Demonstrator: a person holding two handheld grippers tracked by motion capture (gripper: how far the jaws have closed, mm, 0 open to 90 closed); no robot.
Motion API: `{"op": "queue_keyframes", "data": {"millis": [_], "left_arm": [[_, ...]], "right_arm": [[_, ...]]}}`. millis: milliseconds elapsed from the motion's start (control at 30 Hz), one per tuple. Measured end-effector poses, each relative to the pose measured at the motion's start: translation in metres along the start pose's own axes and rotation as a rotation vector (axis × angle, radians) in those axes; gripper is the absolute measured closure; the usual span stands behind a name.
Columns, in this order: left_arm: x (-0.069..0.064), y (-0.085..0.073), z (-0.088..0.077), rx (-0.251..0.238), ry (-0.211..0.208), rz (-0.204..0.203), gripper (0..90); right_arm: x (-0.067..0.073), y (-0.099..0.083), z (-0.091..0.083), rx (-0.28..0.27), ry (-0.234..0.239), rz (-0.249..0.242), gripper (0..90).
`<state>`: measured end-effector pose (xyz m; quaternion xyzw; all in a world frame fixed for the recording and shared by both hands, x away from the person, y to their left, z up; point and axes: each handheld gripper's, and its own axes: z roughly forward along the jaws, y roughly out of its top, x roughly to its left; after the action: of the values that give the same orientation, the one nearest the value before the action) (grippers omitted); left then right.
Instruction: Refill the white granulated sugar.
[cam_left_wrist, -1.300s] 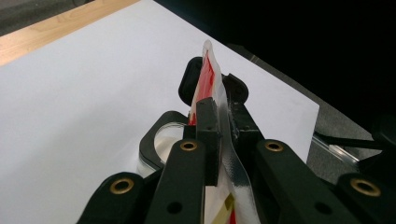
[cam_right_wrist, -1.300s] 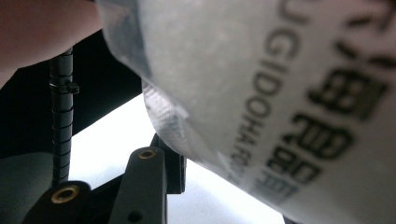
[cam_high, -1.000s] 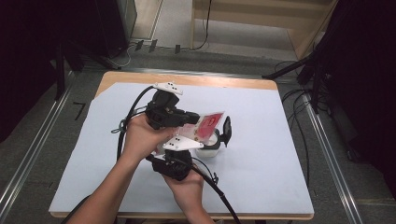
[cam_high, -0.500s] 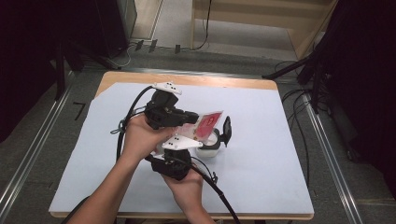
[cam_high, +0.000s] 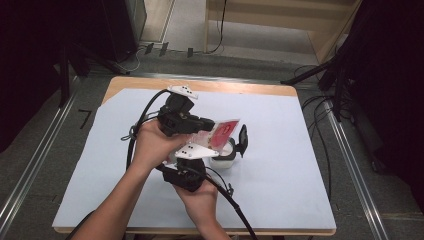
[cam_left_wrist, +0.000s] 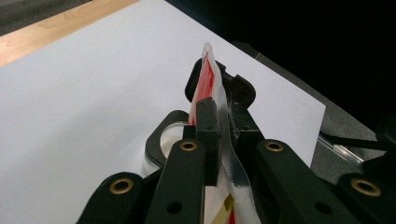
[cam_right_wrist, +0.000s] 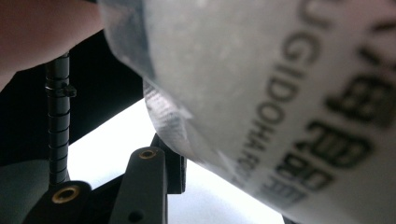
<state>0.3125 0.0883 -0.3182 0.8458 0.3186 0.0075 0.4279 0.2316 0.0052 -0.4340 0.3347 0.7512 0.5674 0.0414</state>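
red and white sachet (cam_high: 220, 134) sits pinched flat between the left gripper (cam_left_wrist: 215, 122) jaws, held above a small white cup (cam_high: 223, 159), roughly mid-table on the pale sheet (cam_high: 280, 165). in the left gripper view the jaws clamp nearly closed on the packet, whose top edge sticks up past them. right gripper (cam_high: 235, 147) is at the cup itself: jaws half-spread around it, one black jaw just beside the cup's far side in the high view; whether the pads actually press the cup wall i cannot tell. the right gripper view has the sachet's back close up, blurred lettering, and a pale fingertip (cam_right_wrist: 46, 28) at top left.

step looks like opening or emptying the sachet over the cup. to do it well: keep the left grip tight and low on the packet so the free end stays directly above the cup mouth, steady the cup, tilt slowly. risk: packet drifting off to the side of the cup, contents landing on the sheet.
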Motion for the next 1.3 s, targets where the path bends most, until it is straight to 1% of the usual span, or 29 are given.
{"op": "queue_keyframes", "data": {"millis": [200,333,467,500,600,667,700,767,900,967,1100,1300], "left_arm": [[0.0007,0.0035,0.0011,0.013,0.0,0.002,86.0],[0.0035,0.005,0.0012,0.018,-0.005,-0.006,86.1],[0.0048,0.0081,0.0017,0.031,-0.001,-0.007,86.0],[0.0055,0.0087,0.0024,0.025,-0.008,-0.008,86.1],[0.0067,0.0103,0.001,0.019,-0.003,-0.01,85.9],[0.0062,0.0087,0.0009,0.009,-0.006,-0.009,86.0],[0.0058,0.0078,0.0009,0.008,-0.006,-0.007,86.0],[0.0051,0.006,0.0012,0.009,-0.005,-0.004,86.0],[0.0043,0.0053,0.0002,0.002,0.0,-0.009,86.1],[0.003,0.0053,0.0003,0.0,-0.006,-0.001,86.1],[-0.0003,0.0067,0.0013,-0.01,-0.003,0.011,86.1],[-0.0017,0.0074,0.0005,-0.014,0.0,0.011,86.0]], "right_arm": [[-0.0003,0.0013,0.0001,-0.007,-0.001,0.002,62.7],[-0.0006,0.0022,0.0002,0.001,-0.005,-0.012,63.8],[-0.0013,0.004,0.0003,0.002,-0.008,-0.015,63.9],[-0.0017,0.0046,0.0007,0.0,-0.01,-0.011,63.9],[-0.0029,0.0075,0.0014,-0.001,-0.013,-0.007,64.0],[-0.0027,0.0073,0.0014,-0.001,-0.013,-0.007,64.0],[-0.0024,0.0065,0.0013,-0.001,-0.016,-0.016,63.9],[-0.0022,0.0051,0.0017,0.005,-0.013,-0.015,64.0],[-0.0011,0.0043,0.0015,0.006,-0.012,-0.017,64.0],[-0.0006,0.0038,0.0003,0.005,-0.017,-0.023,64.0],[-0.0013,0.0036,-0.0024,0.0,-0.023,-0.024,64.0],[-0.0012,0.0043,-0.0034,-0.008,-0.026,-0.028,64.0]]}}
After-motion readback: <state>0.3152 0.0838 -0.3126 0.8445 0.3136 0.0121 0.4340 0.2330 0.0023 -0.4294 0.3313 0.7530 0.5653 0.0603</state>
